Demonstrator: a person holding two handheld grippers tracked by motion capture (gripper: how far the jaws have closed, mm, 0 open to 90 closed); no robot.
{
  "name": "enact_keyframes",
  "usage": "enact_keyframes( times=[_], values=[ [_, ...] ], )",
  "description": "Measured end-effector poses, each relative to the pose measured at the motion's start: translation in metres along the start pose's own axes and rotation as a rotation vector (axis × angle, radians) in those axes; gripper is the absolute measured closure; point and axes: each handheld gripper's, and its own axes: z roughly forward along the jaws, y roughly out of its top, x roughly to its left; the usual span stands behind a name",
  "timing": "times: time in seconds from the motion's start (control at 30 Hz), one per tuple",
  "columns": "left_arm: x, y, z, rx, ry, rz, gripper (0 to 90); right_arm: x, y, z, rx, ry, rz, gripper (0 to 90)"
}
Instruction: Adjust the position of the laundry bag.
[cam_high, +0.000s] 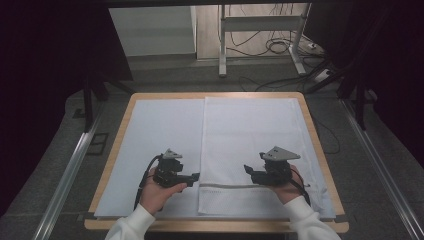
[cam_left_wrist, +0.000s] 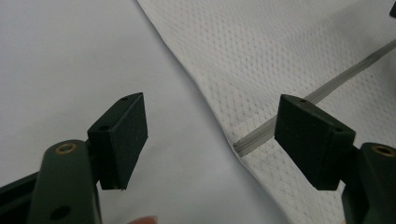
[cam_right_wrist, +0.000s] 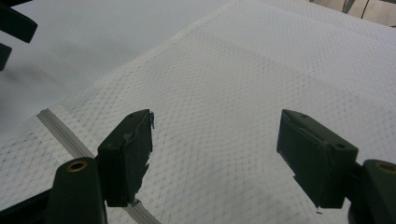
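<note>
Our two forearms come in from the near edge of the table (cam_high: 320, 150), each hand carrying a gripper. We hold the left gripper (cam_high: 194, 176) just off the left border of the mesh bag (cam_high: 250, 145), jaws spread wide with nothing between them; in the left gripper view they straddle that border right where the zipper (cam_left_wrist: 261, 135) ends. Our right gripper (cam_high: 247, 169) hovers over the bag's near right part, jaws likewise parted and empty, with the zipper running under its left pad in the right gripper view.

We judge the bag to be light, limp and thin. It should fold and drape rather than keep any shape, and a single layer may slip out of the pads unless we pinch it firmly. Its hemmed border and the zipper band look like the firmest places to take hold, so the near left corner beside the zipper end suits the left gripper.

We see a white, fine-holed mesh rectangle lying flat on the right half of a pale sheet (cam_high: 165, 130), its long side running away from us. A grey zipper crosses it near our end, and faint grey smudges mark the weave around it.
</note>
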Motion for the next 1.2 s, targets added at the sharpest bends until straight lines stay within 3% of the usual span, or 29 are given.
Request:
enact_keyframes(
  times=[0.2,0.47,0.93,1.2],
  values=[
    [-0.008,-0.004,0.013,0.036,-0.031,-0.001,26.2,0.0,0.0,0.0,0.001,-0.004,-0.002,26.2],
    [-0.015,-0.008,0.025,0.075,-0.035,0.018,28.3,0.0,0.0,0.0,0.002,-0.016,-0.008,25.7],
    [-0.021,-0.013,0.04,0.109,-0.049,0.003,33.9,-0.006,0.002,-0.007,-0.016,-0.035,0.008,25.7],
    [-0.024,-0.014,0.044,0.084,-0.039,0.025,49.8,-0.006,0.003,-0.007,-0.018,-0.037,0.01,25.7]
  ],
)
